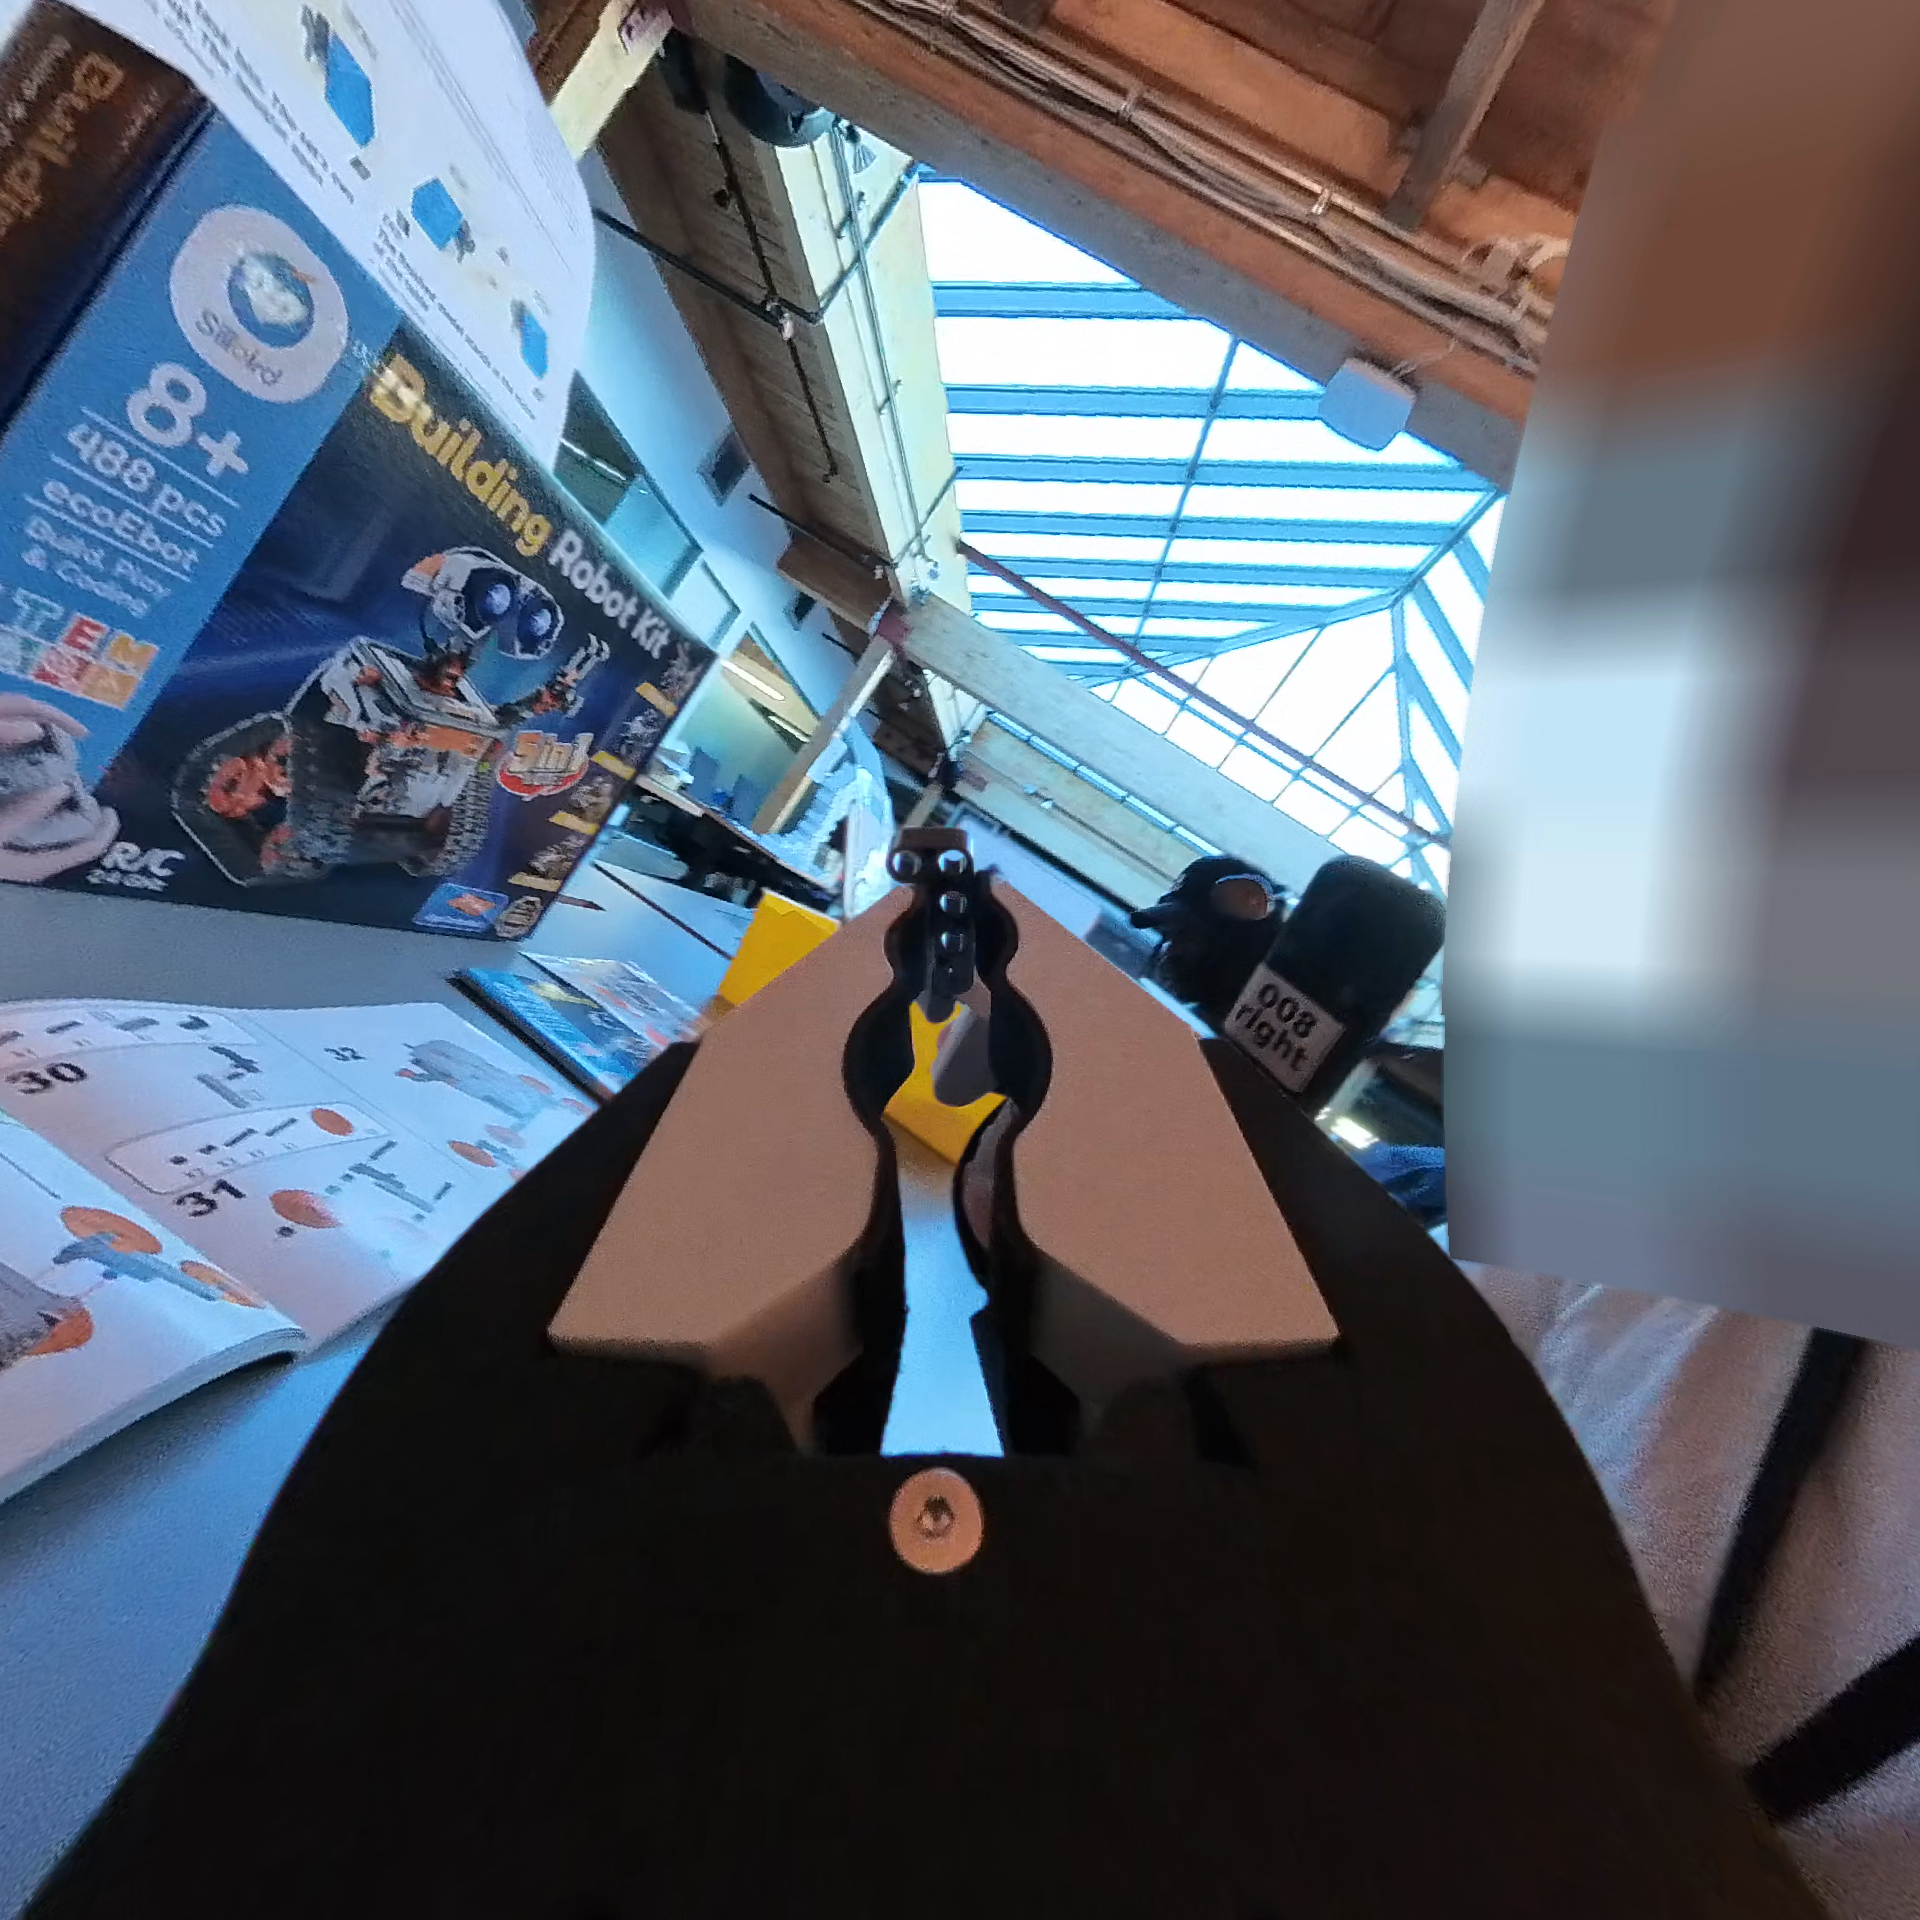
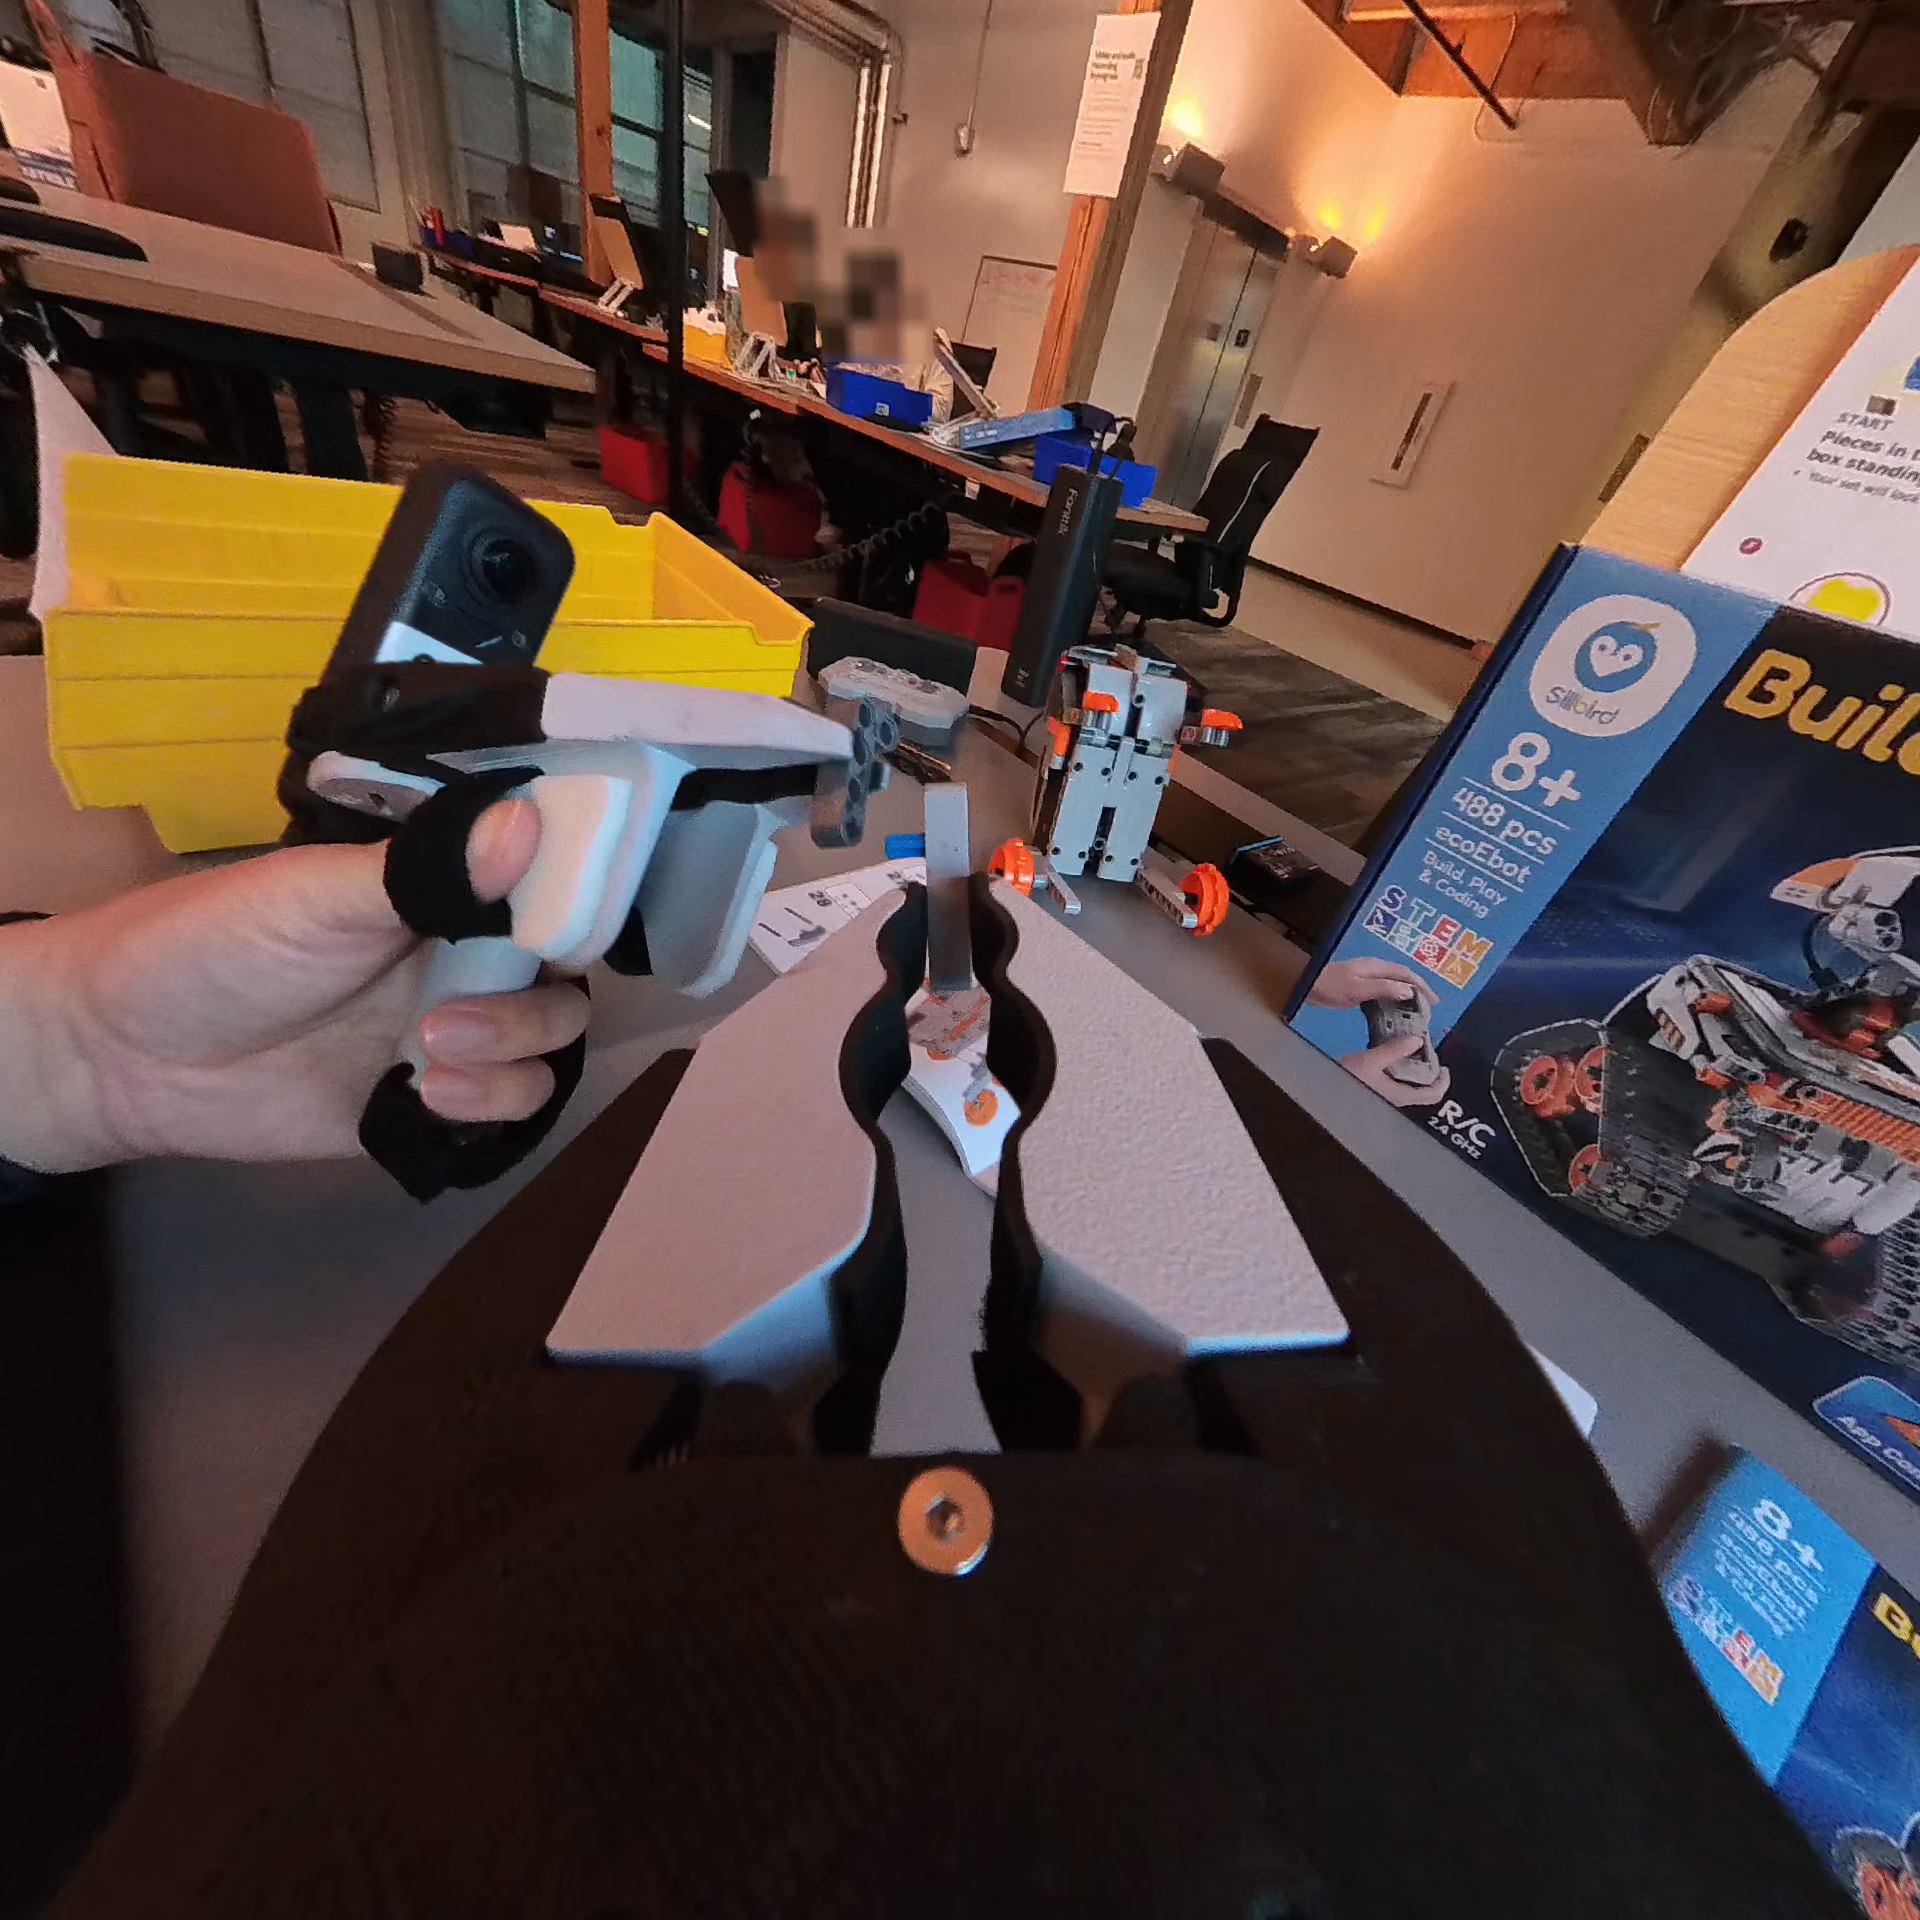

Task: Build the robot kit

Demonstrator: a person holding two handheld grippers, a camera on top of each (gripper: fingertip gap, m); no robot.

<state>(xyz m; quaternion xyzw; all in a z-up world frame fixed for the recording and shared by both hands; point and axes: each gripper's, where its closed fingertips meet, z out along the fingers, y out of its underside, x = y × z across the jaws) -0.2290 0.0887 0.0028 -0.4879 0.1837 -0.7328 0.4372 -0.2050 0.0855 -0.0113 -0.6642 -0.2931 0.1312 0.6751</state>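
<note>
Left gripper (image 1: 940,914) pinches dark beam (image 1: 943,920) — right gripper (image 2: 948,935) pinches grey strip (image 2: 947,883), lower end hidden.

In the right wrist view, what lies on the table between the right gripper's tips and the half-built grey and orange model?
An open instruction booklet, seen in the right wrist view between the right gripper and the model.

Printed lettering is showing on the blue toy box (image 1: 312,623), standing at the table's back. Step numbers are running across the open booklet (image 1: 208,1143). A white label (image 1: 1278,1029) is sticking to a black device. A white sheet (image 1: 416,156) and a wall poster (image 2: 1107,104) are carrying print too.
</note>
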